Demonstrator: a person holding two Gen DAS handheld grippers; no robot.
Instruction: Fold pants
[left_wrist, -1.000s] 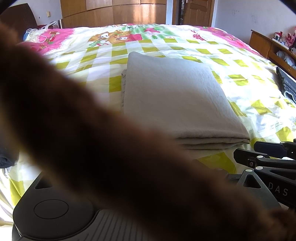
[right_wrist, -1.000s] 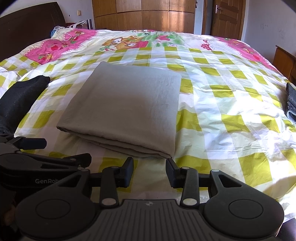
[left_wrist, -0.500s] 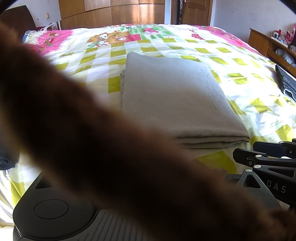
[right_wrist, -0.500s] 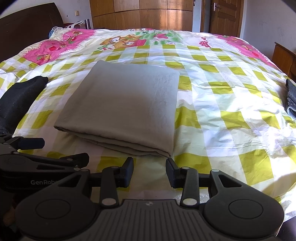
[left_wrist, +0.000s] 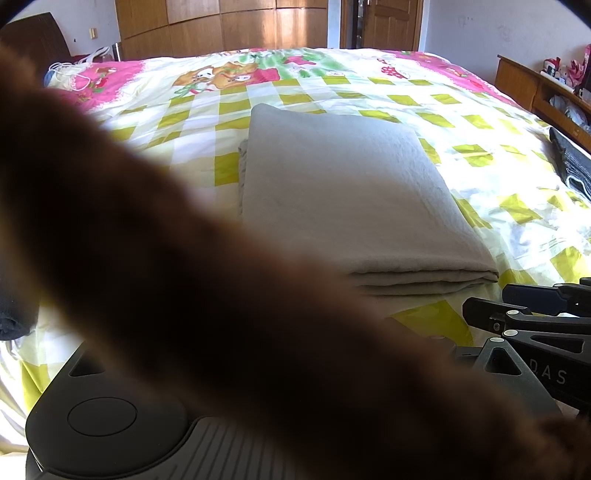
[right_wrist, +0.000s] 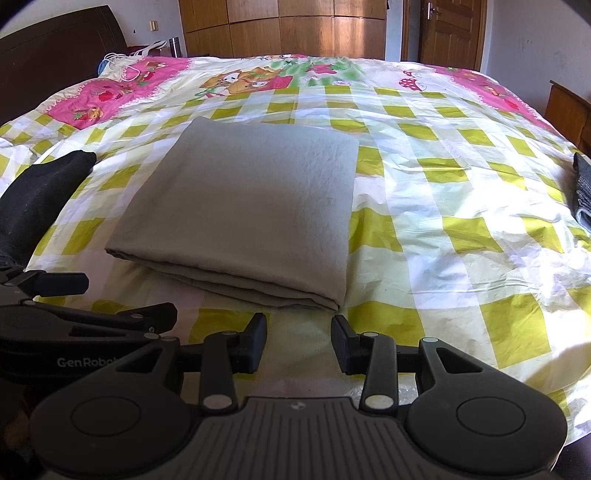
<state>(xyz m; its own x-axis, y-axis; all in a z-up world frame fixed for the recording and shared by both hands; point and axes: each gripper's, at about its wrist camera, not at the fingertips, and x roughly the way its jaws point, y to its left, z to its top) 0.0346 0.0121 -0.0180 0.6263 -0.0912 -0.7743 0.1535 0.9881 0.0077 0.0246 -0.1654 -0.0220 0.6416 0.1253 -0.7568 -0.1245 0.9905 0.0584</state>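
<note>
The pants (right_wrist: 243, 218) lie folded into a flat grey-beige rectangle in the middle of the bed, their layered edge towards me; the left wrist view shows the pants (left_wrist: 351, 192) too. My right gripper (right_wrist: 299, 341) is open just short of that near edge, with only bedspread between its fingers. My left gripper (right_wrist: 129, 297) rests to its left, fingers apart and holding nothing. In the left wrist view a blurred brown shape (left_wrist: 184, 295) close to the lens hides the left gripper's own fingers, and the right gripper (left_wrist: 485, 299) shows at the right edge.
The yellow-checked bedspread (right_wrist: 461, 229) covers the bed. A black garment (right_wrist: 33, 199) lies at the left, a dark grey folded one (right_wrist: 583, 192) at the right edge. A dark headboard (right_wrist: 55, 48) stands at the left, wooden wardrobes and a door behind.
</note>
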